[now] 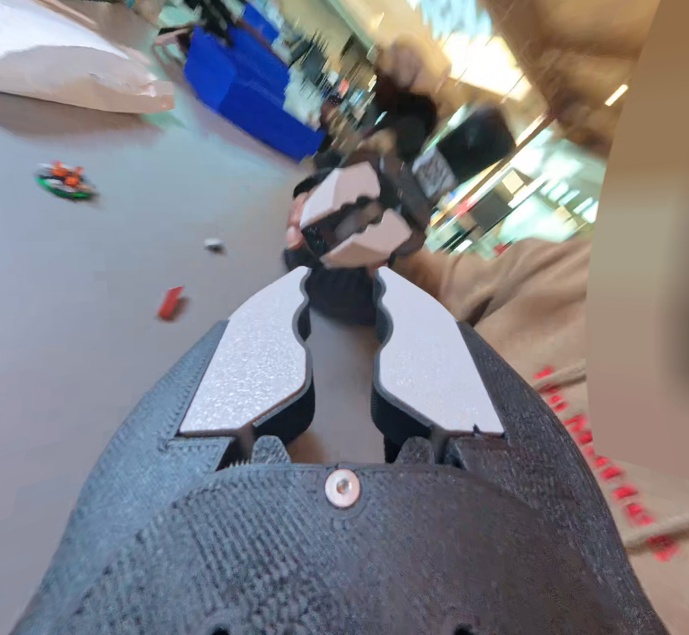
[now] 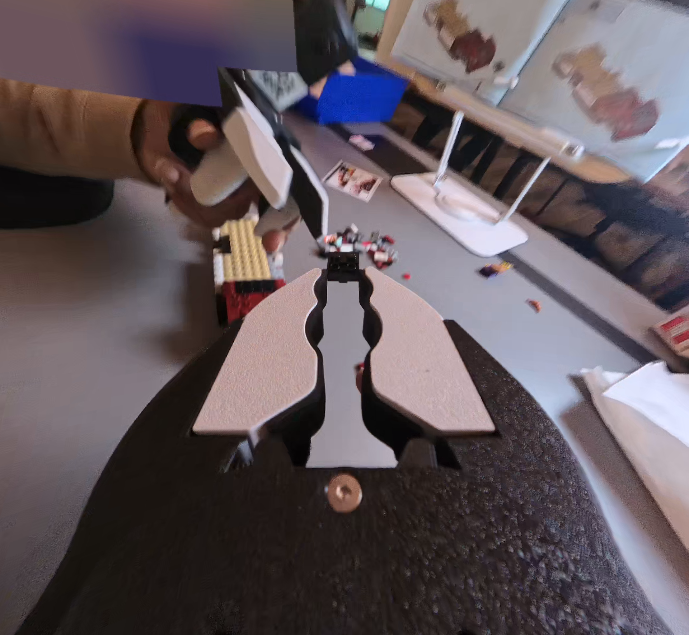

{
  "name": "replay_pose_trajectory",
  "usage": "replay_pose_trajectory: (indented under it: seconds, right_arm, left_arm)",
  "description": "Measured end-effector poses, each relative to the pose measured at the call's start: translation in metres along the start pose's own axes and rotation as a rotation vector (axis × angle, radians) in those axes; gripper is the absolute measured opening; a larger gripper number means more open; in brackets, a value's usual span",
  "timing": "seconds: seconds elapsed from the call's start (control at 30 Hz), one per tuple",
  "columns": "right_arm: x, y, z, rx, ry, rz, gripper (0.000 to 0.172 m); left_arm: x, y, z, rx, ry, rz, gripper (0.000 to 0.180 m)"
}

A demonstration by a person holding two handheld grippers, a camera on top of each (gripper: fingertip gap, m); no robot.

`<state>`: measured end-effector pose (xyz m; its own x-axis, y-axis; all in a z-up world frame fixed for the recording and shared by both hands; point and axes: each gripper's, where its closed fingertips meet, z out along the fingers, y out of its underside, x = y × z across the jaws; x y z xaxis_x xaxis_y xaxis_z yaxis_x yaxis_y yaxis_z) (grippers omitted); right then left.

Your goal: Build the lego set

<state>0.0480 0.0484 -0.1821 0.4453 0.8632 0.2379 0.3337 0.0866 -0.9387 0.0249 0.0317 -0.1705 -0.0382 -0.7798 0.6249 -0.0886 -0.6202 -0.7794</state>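
A small black studded toy brick (image 2: 342, 269) is seen clamped at the very fingertips of the right gripper (image 2: 343, 274), both grey pads pressed against its sides, its longer side lying crosswise between them and its studs turned toward the camera. The brick is carried above the grey counter (image 2: 466, 318), with a scattered pile of small red, white and black toy pieces (image 2: 358, 244) lying just beyond it. To the left of the held brick, a part-built toy model with a cream studded top and dark red lower body (image 2: 242, 262) rests on the counter, its long axis running away from the camera. The left gripper (image 2: 287, 207) is shown above and beside that model, held in a hand with a tan sleeve (image 2: 74, 132), and is the nearer of the two to it. In the blurred left wrist view, the left gripper (image 1: 342, 274) is seen with its jaws spread apart and nothing between them; only a dark shape behind shows through the gap. The right gripper (image 1: 354, 221) appears directly ahead of it. A small red brick (image 1: 170, 302) and a green and orange toy piece (image 1: 65, 182) lie well apart on the counter (image 1: 112, 356).
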Motion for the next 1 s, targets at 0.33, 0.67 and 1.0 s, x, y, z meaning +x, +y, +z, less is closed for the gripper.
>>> replay_pose_trajectory:
  seconds: [0.33,0.67,1.0]
  right_arm:
    - [-0.028,0.069,0.005,-0.269,-0.345,0.16,0.016]
    - [-0.028,0.063,0.014,-0.233,-0.351,0.154,0.016]
    - [-0.026,0.054,0.018,-0.237,-0.391,0.211,0.016]
  left_arm:
    - [-0.06,0.094,-0.01,-0.798,-0.421,0.709,0.079]
    - [-0.072,0.089,-0.004,-0.761,-0.437,0.734,0.061]
    - [-0.06,0.079,0.004,-0.66,-0.345,0.659,0.06]
